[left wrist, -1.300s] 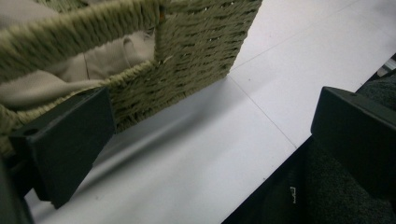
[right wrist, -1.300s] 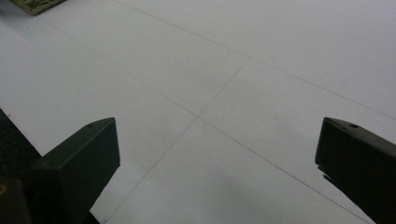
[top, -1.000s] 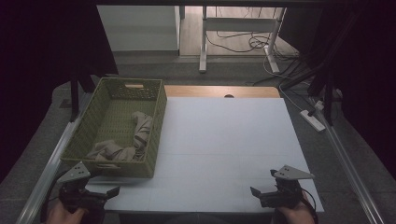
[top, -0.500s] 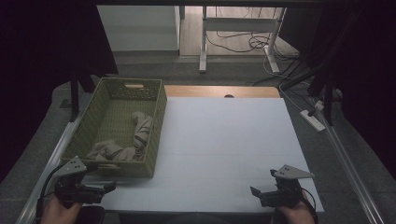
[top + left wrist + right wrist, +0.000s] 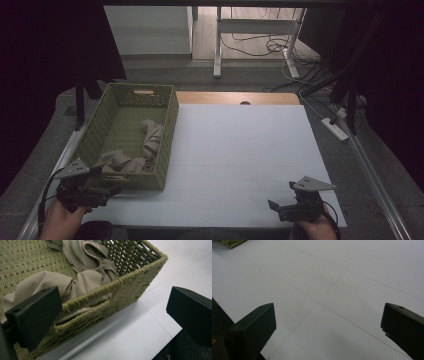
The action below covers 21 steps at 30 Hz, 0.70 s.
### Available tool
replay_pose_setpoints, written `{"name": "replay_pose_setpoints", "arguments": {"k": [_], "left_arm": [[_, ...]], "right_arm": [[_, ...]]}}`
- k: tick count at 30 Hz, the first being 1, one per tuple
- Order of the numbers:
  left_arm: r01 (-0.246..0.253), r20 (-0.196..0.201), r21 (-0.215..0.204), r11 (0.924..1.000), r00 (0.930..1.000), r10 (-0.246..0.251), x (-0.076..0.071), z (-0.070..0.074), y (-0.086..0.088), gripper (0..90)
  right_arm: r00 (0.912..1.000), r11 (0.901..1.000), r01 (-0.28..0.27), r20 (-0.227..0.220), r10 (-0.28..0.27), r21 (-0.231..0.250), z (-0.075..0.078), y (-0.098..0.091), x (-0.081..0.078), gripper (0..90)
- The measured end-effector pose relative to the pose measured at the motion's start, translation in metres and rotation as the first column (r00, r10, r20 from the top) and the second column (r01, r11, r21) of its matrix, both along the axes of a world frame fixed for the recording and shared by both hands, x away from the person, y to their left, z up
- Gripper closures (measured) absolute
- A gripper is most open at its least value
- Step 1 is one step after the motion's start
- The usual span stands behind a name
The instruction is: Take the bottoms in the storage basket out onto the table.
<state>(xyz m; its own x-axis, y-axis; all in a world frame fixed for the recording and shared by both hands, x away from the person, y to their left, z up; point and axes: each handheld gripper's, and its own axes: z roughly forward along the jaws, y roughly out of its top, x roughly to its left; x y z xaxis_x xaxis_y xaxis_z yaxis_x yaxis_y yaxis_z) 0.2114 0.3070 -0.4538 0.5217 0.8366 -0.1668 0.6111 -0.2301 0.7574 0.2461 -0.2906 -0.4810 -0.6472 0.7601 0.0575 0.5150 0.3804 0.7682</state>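
Observation:
A green woven basket (image 5: 167, 131) stands on the left of the white table (image 5: 240, 150). Crumpled beige cloth (image 5: 145, 145) lies inside it. In the left gripper view the cloth (image 5: 85, 272) bunches against the basket's near wall (image 5: 125, 290). My left gripper (image 5: 102, 192) is held at the basket's near left corner, open, its jaws wide apart with nothing between them. My right gripper (image 5: 277, 207) hovers low over the table's near right corner, open and empty; its view looks along the bare white tabletop (image 5: 332, 290).
A strip of wood (image 5: 235, 97) runs along the table's far edge. Metal rails flank the table on both sides. A power strip (image 5: 336, 129) lies on the floor at the right, and a desk frame (image 5: 250, 30) with cables stands beyond the table.
My left gripper has drifted slightly left and up toward the basket's near corner. The right gripper has barely moved.

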Motion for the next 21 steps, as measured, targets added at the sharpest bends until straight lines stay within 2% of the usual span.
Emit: {"name": "replay_pose_setpoints", "arguments": {"k": [2, 8, 12, 14, 21], "left_arm": [[-0.009, -0.014, 0.028, 0.9996, 0.9999, 0.01, 0.006, 0.001, -0.001, 0.0], [-0.038, -0.023, 0.071, 0.9968, 0.999, 0.039, 0.016, 0.004, 0.0, 0.0], [-0.07, -0.035, 0.072, 0.995, 0.9967, 0.073, 0.025, 0.006, 0.002, 0.4], [-0.07, -0.041, 0.068, 0.9952, 0.9965, 0.073, 0.027, 0.006, 0.002, 0.7], [-0.051, -0.06, 0.098, 0.9939, 0.9965, 0.057, 0.042, 0.01, 0.006, 0.1]], "right_arm": [[1.0, 1.0, -0.001, -0.003, 0.001, -0.002, 0.0, 0.0, 0.0, 0.4], [1.0, 1.0, -0.004, -0.007, 0.004, -0.002, 0.0, 0.0, 0.001, 0.7], [1.0, 1.0, -0.004, -0.009, 0.004, 0.003, 0.0, 0.0, 0.001, 0.7], [0.9999, 1.0, -0.003, -0.01, 0.003, 0.005, 0.0, -0.001, 0.001, 0.6], [0.9999, 0.9999, -0.004, -0.014, 0.004, 0.014, 0.0, -0.001, 0.002, 0.6]]}}
